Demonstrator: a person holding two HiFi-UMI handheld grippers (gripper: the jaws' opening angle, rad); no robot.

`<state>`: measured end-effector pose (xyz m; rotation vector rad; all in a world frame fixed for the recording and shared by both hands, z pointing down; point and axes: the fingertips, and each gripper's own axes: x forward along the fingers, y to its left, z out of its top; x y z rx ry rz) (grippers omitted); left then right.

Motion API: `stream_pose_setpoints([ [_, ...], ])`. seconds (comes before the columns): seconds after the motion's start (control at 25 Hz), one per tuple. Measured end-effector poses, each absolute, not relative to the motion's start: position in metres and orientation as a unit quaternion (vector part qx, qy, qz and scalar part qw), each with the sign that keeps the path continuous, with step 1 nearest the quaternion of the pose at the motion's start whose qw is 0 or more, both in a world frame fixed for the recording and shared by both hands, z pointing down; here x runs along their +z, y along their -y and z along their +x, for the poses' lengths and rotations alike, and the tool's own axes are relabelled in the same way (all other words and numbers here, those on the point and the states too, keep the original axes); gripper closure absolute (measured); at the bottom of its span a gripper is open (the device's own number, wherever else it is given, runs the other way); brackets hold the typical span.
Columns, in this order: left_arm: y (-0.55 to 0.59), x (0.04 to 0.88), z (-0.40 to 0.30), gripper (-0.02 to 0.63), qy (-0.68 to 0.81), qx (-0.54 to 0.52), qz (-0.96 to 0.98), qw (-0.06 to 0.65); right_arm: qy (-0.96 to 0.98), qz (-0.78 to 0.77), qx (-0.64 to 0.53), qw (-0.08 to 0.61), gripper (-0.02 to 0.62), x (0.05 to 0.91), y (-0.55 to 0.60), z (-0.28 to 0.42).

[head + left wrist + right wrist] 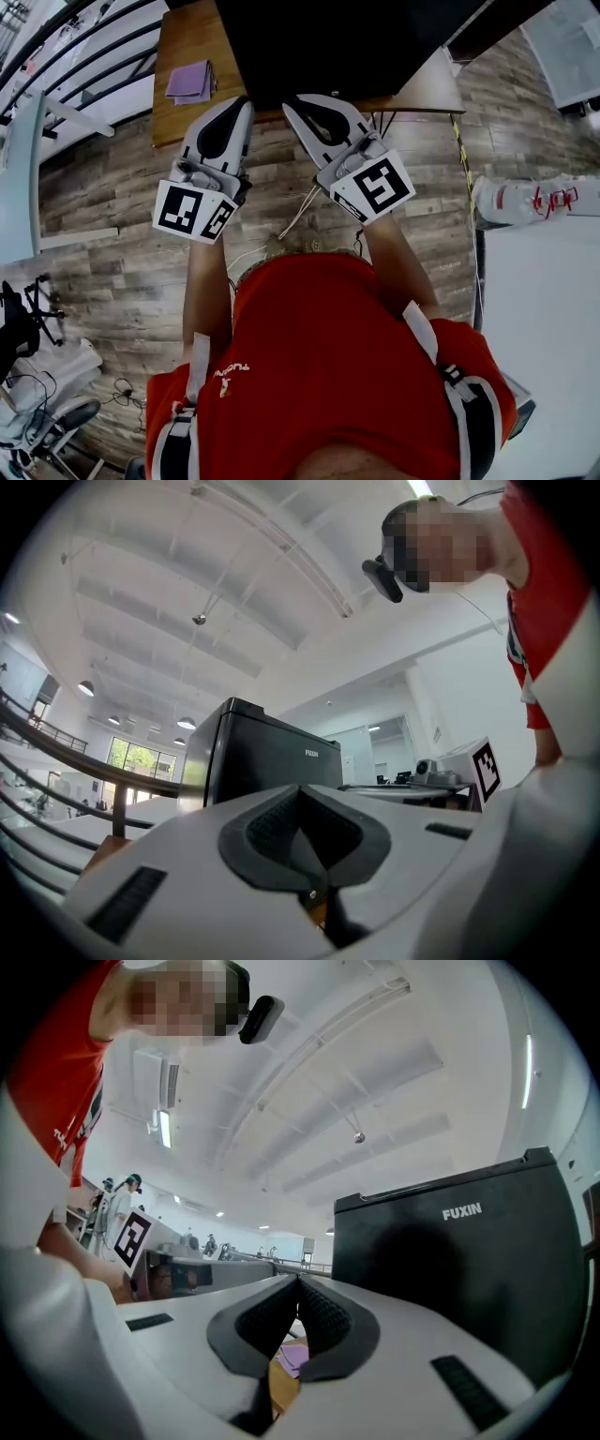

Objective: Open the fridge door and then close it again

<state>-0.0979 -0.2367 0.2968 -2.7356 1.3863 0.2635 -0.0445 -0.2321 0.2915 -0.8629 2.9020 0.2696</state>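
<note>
A small black fridge [328, 37] stands on a wooden table [183, 112] ahead of me, its door closed. The left gripper view shows the fridge [253, 752] from its left corner. In the right gripper view its front [459, 1269] with white lettering fills the right side. My left gripper [244, 105] is shut and empty, its tips at the table's near edge just left of the fridge. My right gripper [292, 105] is also shut and empty, pointing at the fridge front from close by. The pads meet in both gripper views [300, 794] [298, 1283].
A purple cloth [190, 82] lies on the wooden table left of the fridge. A white table [544, 319] with a white and red device [525, 199] stands at the right. A railing [75, 56] runs along the left, and a chair [56, 422] and cables sit at lower left.
</note>
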Motion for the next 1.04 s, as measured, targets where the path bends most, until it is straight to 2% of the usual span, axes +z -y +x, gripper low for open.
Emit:
stream_pose_setpoints([
  [1.04, 0.2371, 0.2975, -0.0919, 0.597, -0.435, 0.074, -0.896, 0.039, -0.950, -0.295, 0.092, 0.037, 0.571, 0.2946, 0.2305, -0.0383],
])
